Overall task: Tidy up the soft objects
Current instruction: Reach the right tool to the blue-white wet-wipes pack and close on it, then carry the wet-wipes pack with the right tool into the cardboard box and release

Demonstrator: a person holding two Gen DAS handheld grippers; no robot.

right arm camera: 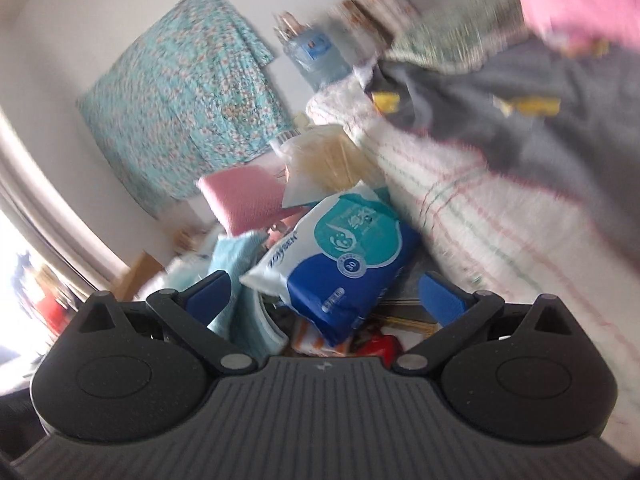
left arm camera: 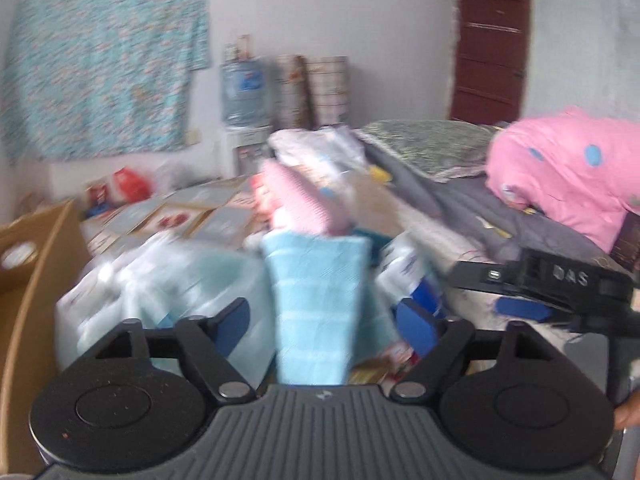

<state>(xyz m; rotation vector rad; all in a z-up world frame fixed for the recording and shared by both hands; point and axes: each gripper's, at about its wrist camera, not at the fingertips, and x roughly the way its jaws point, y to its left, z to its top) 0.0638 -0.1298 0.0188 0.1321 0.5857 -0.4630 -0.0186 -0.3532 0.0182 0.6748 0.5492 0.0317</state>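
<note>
A light blue towel (left arm camera: 316,304) stands between the spread fingers of my left gripper (left arm camera: 324,320), which is open; I cannot tell if it touches them. A pink cloth (left arm camera: 300,200) lies behind it on a pile of plastic-wrapped packs (left arm camera: 168,280). My right gripper (right arm camera: 336,296) is open around a blue-and-white wipes pack (right arm camera: 340,256) without closing on it. The blue towel (right arm camera: 232,256) and pink cloth (right arm camera: 248,200) also show in the right wrist view. The right gripper's body (left arm camera: 560,280) shows at the right of the left wrist view.
A cardboard box (left arm camera: 28,280) stands at the left. A bed with a grey sheet (left arm camera: 460,200), a pink spotted quilt (left arm camera: 568,168) and a white striped blanket (right arm camera: 500,216) is at the right. A water bottle (left arm camera: 244,92) and a brown door (left arm camera: 492,44) are behind. Both views are blurred.
</note>
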